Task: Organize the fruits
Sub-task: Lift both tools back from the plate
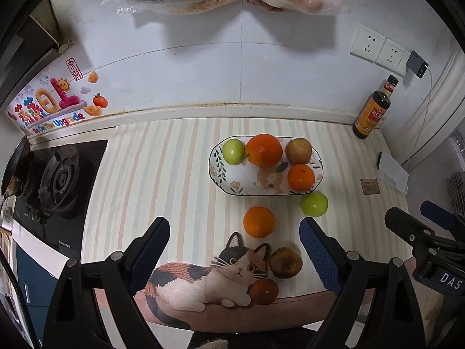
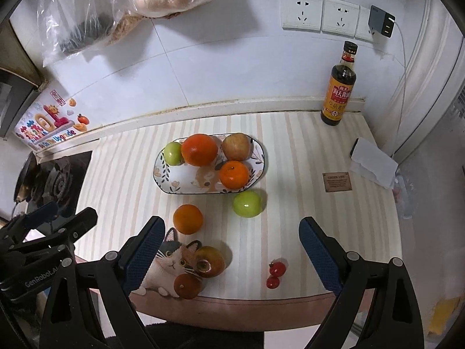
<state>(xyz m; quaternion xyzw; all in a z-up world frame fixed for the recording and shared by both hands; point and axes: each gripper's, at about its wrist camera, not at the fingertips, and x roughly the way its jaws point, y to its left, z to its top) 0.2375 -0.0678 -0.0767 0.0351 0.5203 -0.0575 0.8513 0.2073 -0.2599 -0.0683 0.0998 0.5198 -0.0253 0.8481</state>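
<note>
From the left wrist camera, my left gripper (image 1: 234,247) hangs above the striped desk (image 1: 162,174) with its blue-padded fingers (image 1: 152,247) spread wide and nothing between them. The oval patterned plate (image 1: 216,168) sits mid-desk carrying four fruits: a green apple (image 1: 233,151), a large orange (image 1: 264,150), a reddish-brown apple (image 1: 298,151) and a smaller mandarin (image 1: 300,177). Just off the plate's near right rim lies a second green apple (image 1: 314,204), glossy with a light spot. Nearer me, a loose orange (image 1: 259,222) rests alone, and a dark brownish apple (image 1: 285,262) touches a shadowed mandarin (image 1: 263,291) beside the printed cat (image 1: 203,279) on the mat. A soy sauce bottle (image 1: 373,110) stands at the far right corner by the wall. The right gripper (image 1: 418,226) shows at the right edge.

From the right wrist camera, my right gripper (image 2: 232,250) also holds its fingers (image 2: 318,250) spread and empty over the desk's near edge. The same plate (image 2: 171,180) and fruits appear left of centre. Two small cherry tomatoes (image 2: 275,274) lie close together between the fingers' line of sight, near the desk edge. A white folded paper (image 2: 373,163) lies at the right.
</note>
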